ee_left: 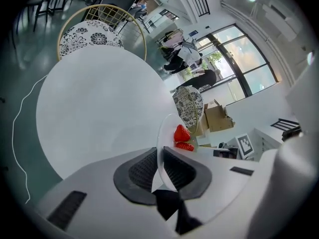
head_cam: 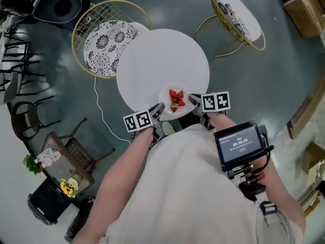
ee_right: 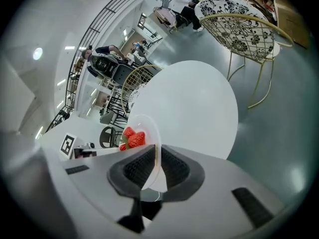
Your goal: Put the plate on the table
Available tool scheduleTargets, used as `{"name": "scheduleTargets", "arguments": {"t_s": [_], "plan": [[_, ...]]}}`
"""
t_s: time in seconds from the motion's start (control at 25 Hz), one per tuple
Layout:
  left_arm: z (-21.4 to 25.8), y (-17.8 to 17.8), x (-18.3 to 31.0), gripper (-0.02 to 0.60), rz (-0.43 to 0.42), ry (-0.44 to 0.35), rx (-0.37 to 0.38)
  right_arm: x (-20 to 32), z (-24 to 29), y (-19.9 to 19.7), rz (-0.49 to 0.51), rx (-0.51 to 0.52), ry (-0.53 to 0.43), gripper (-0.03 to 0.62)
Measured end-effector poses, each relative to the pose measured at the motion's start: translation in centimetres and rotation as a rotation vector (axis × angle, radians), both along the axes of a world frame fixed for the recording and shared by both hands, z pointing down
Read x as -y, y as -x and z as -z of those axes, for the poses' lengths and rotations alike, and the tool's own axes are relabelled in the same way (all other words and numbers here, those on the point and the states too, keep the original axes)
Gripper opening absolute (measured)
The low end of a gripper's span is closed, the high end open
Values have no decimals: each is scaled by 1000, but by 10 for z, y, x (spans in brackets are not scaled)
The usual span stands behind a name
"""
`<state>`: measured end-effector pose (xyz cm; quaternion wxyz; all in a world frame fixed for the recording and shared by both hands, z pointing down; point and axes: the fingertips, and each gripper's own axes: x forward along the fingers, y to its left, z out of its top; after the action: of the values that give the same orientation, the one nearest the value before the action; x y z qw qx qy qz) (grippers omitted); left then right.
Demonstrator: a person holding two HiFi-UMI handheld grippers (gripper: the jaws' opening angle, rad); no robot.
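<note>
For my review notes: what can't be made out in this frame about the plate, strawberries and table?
- Plate touching table or above it: head view looks straight down; gripper views show it edge-on.
- Strawberries count: small and overlapping in head view, bunched together in gripper views.
- Plate rim at the grips: covered by left gripper and right gripper pads.

The dark green shiny floor (head_cam: 244, 80) shows pale spots of light. A round white counter (head_cam: 152, 55) stands in the middle. Just beside it is a round gold wire chair with a black-and-white flowery cushion (head_cam: 104, 47). A second gold wire chair (head_cam: 238, 14) stands a bit apart. A thin white cable (head_cam: 95, 93) lies on the floor. A brown wicker chair (head_cam: 68, 154) is near some yellow flowers (head_cam: 67, 188). Big glass windows (ee_left: 239, 54) let in daylight.
</note>
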<state>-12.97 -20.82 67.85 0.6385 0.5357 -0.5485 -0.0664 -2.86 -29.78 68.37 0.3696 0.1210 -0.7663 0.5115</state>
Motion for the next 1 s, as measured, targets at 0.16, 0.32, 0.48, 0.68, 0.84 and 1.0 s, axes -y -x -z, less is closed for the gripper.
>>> {"name": "scheduleTargets", "arguments": {"t_s": [0.16,0.32,0.48,0.68,0.84,1.0], "plan": [[-3,-2,8,21,17,-2,21,8,-3,-1,33,-1,-5,32],[-2,-1,9,21,29,-5,39,10,0,1,64,0,-16,32],[-8,1,16,22,50,15,60,19,-5,5,95,-4,-19,32],[-27,19,34,24,90,61,68,40,-28,28,137,-9,-5,32],[-37,35,46,25,89,77,86,54,-39,45,142,-6,-4,32],[-47,51,56,25,105,92,86,66,-48,62,147,-9,-13,32]]}}
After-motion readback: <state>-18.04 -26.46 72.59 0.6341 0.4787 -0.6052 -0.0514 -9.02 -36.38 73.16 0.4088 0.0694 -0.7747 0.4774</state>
